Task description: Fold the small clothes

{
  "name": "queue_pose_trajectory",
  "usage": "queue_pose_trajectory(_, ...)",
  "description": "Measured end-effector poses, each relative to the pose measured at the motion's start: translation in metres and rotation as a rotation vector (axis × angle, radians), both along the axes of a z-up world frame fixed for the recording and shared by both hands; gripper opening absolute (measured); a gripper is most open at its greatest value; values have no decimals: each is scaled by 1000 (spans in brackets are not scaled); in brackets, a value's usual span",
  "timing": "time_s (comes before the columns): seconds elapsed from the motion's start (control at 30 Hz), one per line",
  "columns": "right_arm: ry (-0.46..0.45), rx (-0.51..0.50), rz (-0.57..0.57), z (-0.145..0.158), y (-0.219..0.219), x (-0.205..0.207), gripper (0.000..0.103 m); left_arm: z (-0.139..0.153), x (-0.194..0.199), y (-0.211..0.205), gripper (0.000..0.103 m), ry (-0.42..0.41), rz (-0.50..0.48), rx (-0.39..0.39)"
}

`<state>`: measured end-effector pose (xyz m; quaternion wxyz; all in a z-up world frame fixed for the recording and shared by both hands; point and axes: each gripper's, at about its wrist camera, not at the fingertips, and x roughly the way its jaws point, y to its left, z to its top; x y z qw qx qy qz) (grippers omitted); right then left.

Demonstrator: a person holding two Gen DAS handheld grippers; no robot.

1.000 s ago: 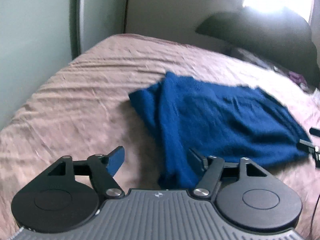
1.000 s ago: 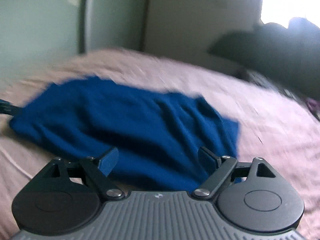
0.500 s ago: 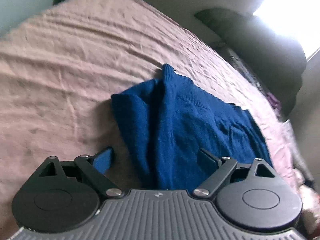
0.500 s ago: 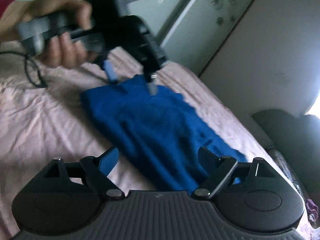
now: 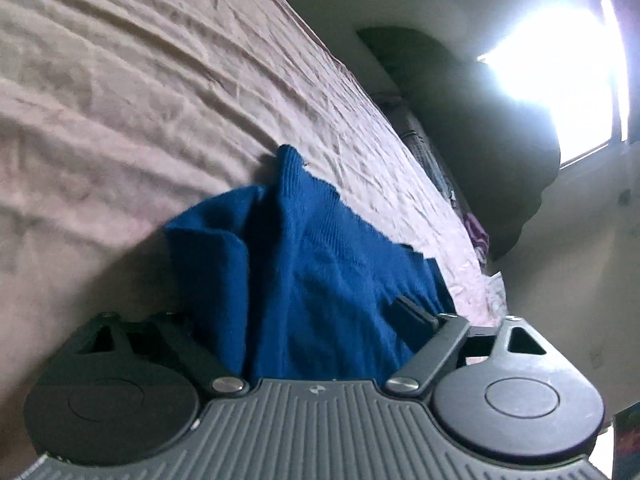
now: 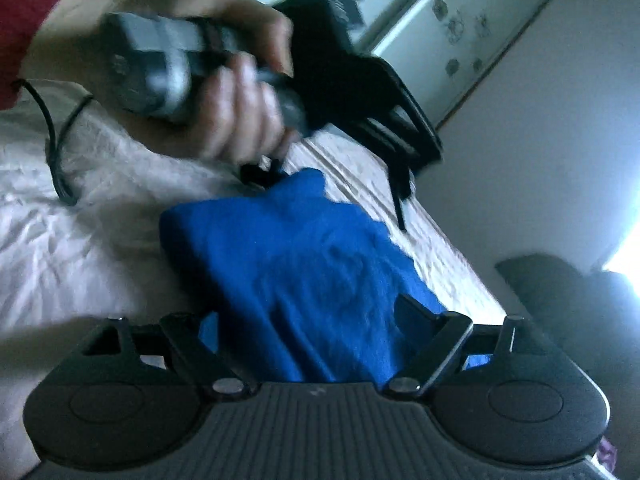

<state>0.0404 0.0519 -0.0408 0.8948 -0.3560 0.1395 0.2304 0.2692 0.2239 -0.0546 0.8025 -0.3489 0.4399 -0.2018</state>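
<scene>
A: Left wrist view: wrinkled pink bed (image 5: pixel 140 80), blue sweater (image 5: pixel 320 272) bunched on it, lying between the spread fingers of the left gripper (image 5: pixel 304 320).

B: Right wrist view: same sweater (image 6: pixel 288 264) between the right gripper (image 6: pixel 308 320) fingers, also spread; left hand (image 6: pixel 192 76) gripping its handle above.

Bare bed sheet (image 5: pixel 140 92) lies open left of and beyond the blue garment (image 5: pixel 320 280). Dark pillows (image 5: pixel 472 120) stand well beyond the garment. A black cable (image 6: pixel 56 152) trails on the sheet near the garment's left corner.
</scene>
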Motion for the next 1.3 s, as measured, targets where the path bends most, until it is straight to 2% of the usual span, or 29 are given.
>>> queue_pose_trajectory(0.03,0,-1,9,-2,6,3,75,-1,5,-2,77,4,0,-6)
queue_pose_trajectory(0.07,6,0,18,-2,10,5,64,-3,9,-3,73,7,-1,-7)
queue_pose_trajectory(0.1,14,0,24,-4,14,6,58,-4,12,-5,65,11,-2,-1)
queue_pose_trajectory(0.13,21,0,31,-5,17,8,47,-5,16,-7,56,14,-4,14)
queue_pose_trajectory(0.17,28,-3,39,-6,20,8,37,-5,19,-10,53,13,-8,33)
queue_pose_trajectory(0.27,40,-7,64,-9,25,8,19,-2,22,-15,30,5,-17,90)
queue_pose_trajectory(0.3,40,-5,71,-10,26,8,17,-2,22,-18,16,8,-16,120)
queue_pose_trajectory(0.33,39,-3,77,-10,25,7,13,-3,23,-21,9,10,-12,144)
queue_pose_trajectory(0.43,42,32,90,-7,19,9,9,2,16,-22,8,-20,10,193)
queue_pose_trajectory(0.5,75,94,93,-1,10,13,9,9,10,-29,8,-49,20,253)
queue_pose_trajectory(0.67,222,326,77,18,-26,29,9,33,-2,-44,8,-121,45,358)
queue_pose_trajectory(0.87,338,548,45,35,-72,40,8,58,-8,-75,8,-173,63,465)
queue_pose_trajectory(1.0,384,640,23,38,-96,44,7,71,-14,-99,8,-205,65,566)
queue_pose_trajectory(1.3,448,796,-8,42,-141,51,7,88,-24,-136,8,-237,46,643)
